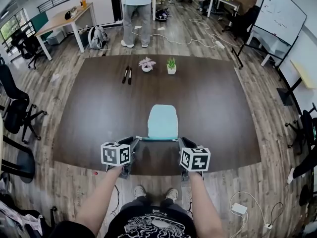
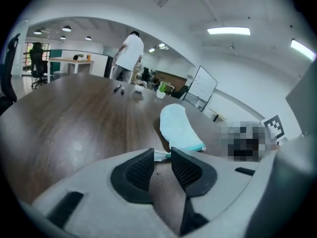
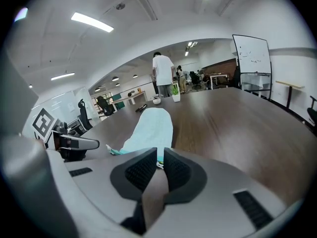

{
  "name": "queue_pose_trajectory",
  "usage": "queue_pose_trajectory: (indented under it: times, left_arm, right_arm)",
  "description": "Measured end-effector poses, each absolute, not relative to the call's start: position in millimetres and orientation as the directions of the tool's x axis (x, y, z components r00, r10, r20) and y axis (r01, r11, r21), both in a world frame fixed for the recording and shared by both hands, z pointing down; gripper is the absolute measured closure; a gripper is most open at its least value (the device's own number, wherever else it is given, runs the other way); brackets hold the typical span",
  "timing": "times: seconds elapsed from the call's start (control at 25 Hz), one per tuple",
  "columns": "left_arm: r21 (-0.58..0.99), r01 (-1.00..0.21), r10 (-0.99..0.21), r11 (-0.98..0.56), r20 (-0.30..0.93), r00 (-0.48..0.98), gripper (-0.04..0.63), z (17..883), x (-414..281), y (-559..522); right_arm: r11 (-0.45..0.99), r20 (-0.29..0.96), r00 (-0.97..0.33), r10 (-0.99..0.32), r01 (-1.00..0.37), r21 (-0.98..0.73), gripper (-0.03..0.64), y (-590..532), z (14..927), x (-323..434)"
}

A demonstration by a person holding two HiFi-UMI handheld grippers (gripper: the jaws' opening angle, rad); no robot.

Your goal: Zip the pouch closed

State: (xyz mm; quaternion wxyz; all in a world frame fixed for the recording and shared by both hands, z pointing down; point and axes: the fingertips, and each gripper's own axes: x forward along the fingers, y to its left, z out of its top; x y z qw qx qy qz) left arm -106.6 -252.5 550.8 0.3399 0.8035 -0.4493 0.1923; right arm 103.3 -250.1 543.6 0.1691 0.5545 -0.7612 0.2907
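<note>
A light blue pouch (image 1: 163, 122) lies flat on the dark wooden table (image 1: 89, 113), its near end with the teal zipper edge towards me. My left gripper (image 1: 134, 141) is at the pouch's near left corner and my right gripper (image 1: 181, 141) at its near right corner. In the left gripper view the jaws (image 2: 162, 155) stand apart, with a pale tab of the pouch (image 2: 179, 128) just at their tips, not pinched. In the right gripper view the jaws (image 3: 159, 155) keep a narrow gap, and the pouch (image 3: 148, 128) edge lies just beyond their tips.
Two black markers (image 1: 127, 75) and two small potted plants (image 1: 146, 64) (image 1: 171, 66) sit at the table's far side. A person (image 1: 136, 14) stands beyond the table. Office chairs (image 1: 15, 108) stand to the left, a whiteboard (image 1: 282, 14) to the right.
</note>
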Motion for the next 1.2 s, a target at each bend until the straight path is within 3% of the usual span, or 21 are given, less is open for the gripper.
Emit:
queue_pose_trajectory:
  times: [1.2]
  left_arm:
    - [-0.025, -0.905, -0.867, -0.425, 0.299, 0.399, 0.551, 328, -115, -286]
  right_arm:
    - [0.349, 0.228, -0.347, -0.91, -0.937, -0.036, 0.618, -268, 335, 108]
